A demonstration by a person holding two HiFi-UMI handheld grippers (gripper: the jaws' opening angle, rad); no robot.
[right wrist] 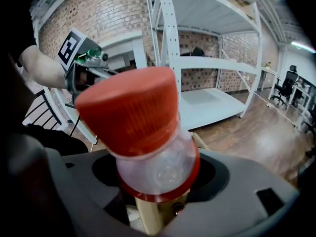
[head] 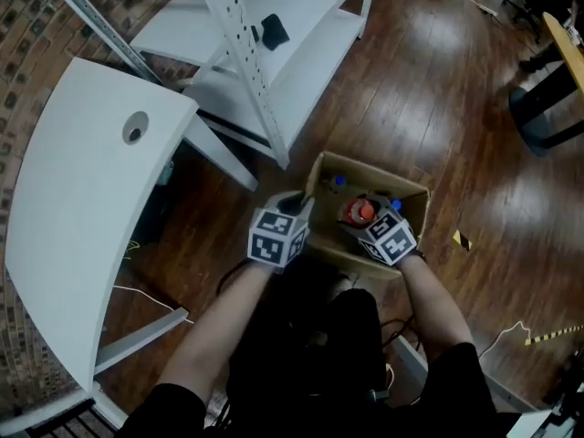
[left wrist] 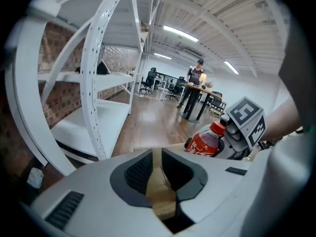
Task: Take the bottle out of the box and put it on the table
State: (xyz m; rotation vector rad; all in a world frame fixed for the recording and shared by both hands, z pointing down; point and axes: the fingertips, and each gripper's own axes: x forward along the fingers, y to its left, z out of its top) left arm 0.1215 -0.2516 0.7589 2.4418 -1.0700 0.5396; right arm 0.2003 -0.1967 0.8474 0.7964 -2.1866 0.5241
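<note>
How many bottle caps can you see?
3. A red cap on the bottle held by the right gripper; one blue cap in the far-left corner of the box; another by its right wall. More may be hidden underneath.

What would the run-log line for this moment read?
left gripper: shut on box wall | right gripper: shut on bottle, red cap up | bottle: over box, not yet on table

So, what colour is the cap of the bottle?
Red-orange cap, clearest in the right gripper view.
</note>
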